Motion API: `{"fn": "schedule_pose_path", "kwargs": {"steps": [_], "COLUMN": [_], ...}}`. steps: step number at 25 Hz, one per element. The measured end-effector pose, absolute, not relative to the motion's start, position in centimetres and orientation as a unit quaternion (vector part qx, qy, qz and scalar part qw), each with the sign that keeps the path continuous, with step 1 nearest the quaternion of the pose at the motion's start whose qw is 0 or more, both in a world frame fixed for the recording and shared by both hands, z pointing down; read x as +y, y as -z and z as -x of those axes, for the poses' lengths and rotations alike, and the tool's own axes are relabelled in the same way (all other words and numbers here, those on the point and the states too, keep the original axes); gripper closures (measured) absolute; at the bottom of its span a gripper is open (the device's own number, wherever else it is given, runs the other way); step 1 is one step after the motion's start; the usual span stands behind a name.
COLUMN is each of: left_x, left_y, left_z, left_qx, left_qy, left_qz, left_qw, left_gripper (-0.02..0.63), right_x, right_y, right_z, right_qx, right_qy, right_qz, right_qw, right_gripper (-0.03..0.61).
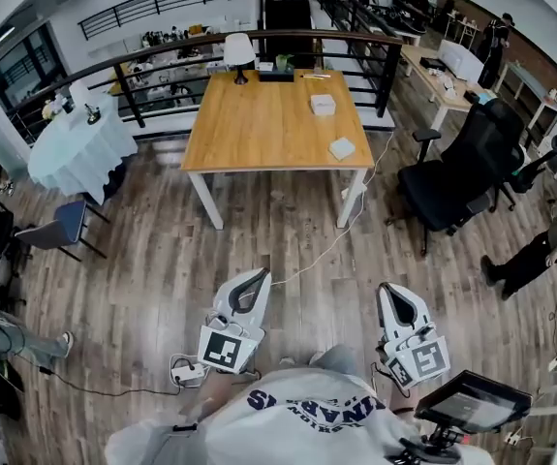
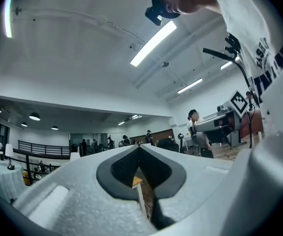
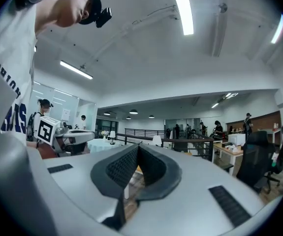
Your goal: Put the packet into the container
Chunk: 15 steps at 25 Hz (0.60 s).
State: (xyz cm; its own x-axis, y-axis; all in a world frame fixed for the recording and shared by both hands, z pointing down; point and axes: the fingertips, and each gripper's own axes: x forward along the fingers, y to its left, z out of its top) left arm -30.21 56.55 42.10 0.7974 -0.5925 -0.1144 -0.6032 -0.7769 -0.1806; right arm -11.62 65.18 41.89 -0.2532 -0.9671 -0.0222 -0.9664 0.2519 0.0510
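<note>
Nearest, at the bottom edge of the head view: white shirt (image 1: 297,419) with dark blue block lettering, upside down and broken by folds, not readable as a whole word. Just right of it, dark tablet screen (image 1: 472,402) on a mount.

Just ahead of the shirt, left gripper (image 1: 262,275) and right gripper (image 1: 386,289), side by side over the grey-brown plank floor (image 1: 162,260), both pointing toward the table and well short of it. Black-and-white square markers on each cube. Left gripper (image 2: 140,145) clenched, dark pad tips meeting, nothing caught between. Right gripper (image 3: 137,145) likewise pressed together and empty.

Further on, white cable (image 1: 328,243) trailing across the floor toward a wooden table (image 1: 259,124) on white legs. Near its front right corner, flat white packet (image 1: 342,148), lying alone, apart from the white container (image 1: 323,105) further back on the same side. Print on either too small to read. At the far edge, white-shaded lamp (image 1: 238,51) beside a dark box.

Right of the table, black office chair (image 1: 452,177). To the left, round table under a white cloth (image 1: 79,148), with a blue chair (image 1: 60,229) near it. Beyond, curved railing (image 1: 259,35) and cluttered desks.
</note>
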Motion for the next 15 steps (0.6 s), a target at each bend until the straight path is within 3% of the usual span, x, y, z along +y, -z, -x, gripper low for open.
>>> {"fn": "schedule_pose_path", "kwargs": {"steps": [6, 15], "left_x": [56.2, 53.3], "left_y": [-42.8, -43.9], "left_z": [29.5, 26.3], "left_qx": [0.314, 0.335], "left_qy": [-0.027, 0.004], "left_qz": [0.946, 0.94], "left_qw": [0.081, 0.06], "left_gripper": [0.609, 0.609], "right_x": [63.9, 57.2], "right_y": [-42.5, -43.1], "right_z": [14.1, 9.3], "right_qx": [-0.811, -0.828], "right_qy": [0.054, 0.033], "right_qz": [-0.578, -0.557], "right_qw": [0.077, 0.062], "right_gripper": [0.57, 0.571]}}
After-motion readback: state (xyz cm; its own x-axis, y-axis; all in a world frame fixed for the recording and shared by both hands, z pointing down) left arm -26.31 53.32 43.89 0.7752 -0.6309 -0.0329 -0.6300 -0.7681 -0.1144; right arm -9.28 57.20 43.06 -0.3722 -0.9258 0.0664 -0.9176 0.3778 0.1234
